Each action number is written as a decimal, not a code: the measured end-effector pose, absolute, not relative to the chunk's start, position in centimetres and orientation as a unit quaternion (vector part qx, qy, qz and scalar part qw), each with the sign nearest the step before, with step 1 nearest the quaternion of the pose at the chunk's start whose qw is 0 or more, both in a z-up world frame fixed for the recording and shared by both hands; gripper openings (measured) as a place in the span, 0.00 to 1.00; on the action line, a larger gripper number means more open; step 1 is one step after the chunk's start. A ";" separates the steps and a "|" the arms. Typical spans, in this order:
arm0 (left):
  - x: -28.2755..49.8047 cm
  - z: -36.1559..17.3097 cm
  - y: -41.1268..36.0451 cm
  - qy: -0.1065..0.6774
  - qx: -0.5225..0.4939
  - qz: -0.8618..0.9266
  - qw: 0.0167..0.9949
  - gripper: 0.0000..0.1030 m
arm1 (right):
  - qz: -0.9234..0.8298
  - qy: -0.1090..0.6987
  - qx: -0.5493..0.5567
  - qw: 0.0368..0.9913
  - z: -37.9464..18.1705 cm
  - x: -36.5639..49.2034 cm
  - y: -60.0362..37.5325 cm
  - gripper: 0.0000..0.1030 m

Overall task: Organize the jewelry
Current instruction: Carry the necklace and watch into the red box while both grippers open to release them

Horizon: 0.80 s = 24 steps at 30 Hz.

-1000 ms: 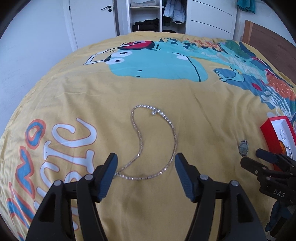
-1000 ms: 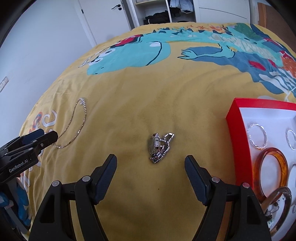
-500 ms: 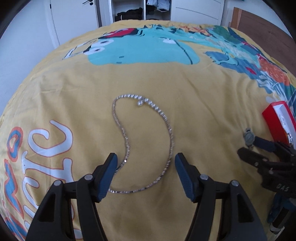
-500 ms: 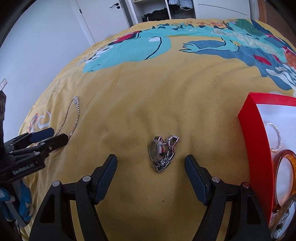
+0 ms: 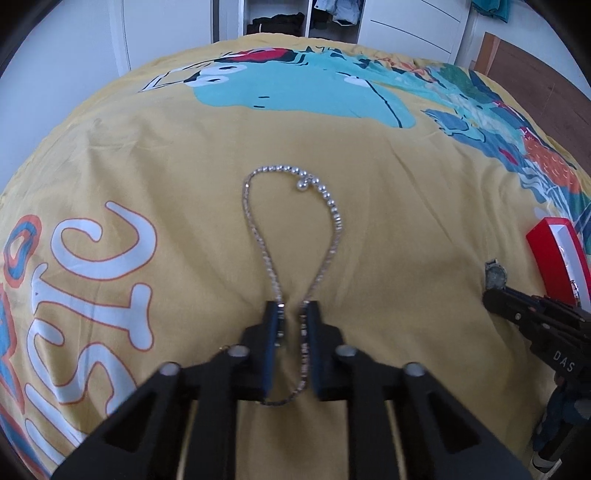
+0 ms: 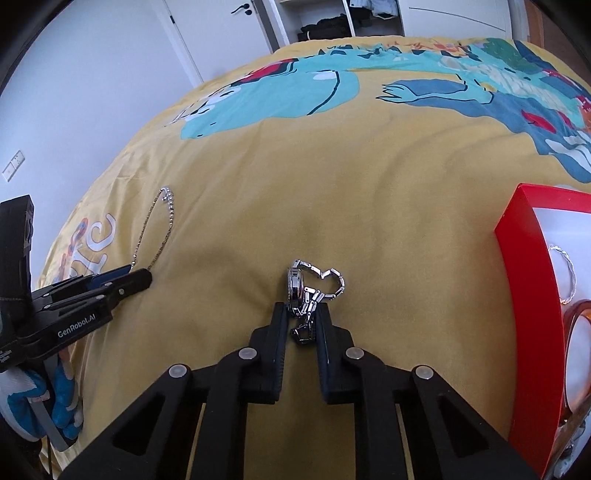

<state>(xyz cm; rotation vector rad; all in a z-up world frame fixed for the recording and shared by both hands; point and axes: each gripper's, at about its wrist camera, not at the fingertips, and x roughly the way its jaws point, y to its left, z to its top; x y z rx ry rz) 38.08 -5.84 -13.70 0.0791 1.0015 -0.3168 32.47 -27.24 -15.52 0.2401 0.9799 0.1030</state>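
Our left gripper [image 5: 291, 308] is nearly closed, pinching both strands of the silver necklace [image 5: 334, 214], whose loop trails ahead across the yellow bedspread [image 5: 388, 184]. Our right gripper [image 6: 303, 312] squeezes the watch [image 6: 295, 286] by its bracelet. The red box [image 6: 524, 280] waits just right, likely their destination.

Yellow cartoon bedspread [image 5: 369, 192], white door [image 6: 218, 33], open wardrobe [image 5: 295, 18]

A silver beaded necklace [image 5: 295, 236] lies looped on the yellow bed [image 5: 406, 229]; a silver metal-link watch [image 6: 306, 288] lies crumpled beside a red box [image 6: 524, 295].
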 end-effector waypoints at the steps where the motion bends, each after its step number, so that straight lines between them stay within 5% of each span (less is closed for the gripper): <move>1: 37.8 -13.5 -5.9 0.476 0.041 -0.150 0.865 0.06 | 0.050 0.469 0.115 0.874 -15.4 32.3 -27.2 0.13; 24: 32.1 -5.4 -7.4 0.432 0.020 -0.145 0.890 0.04 | 0.070 0.402 0.166 0.898 -7.6 25.4 -28.9 0.13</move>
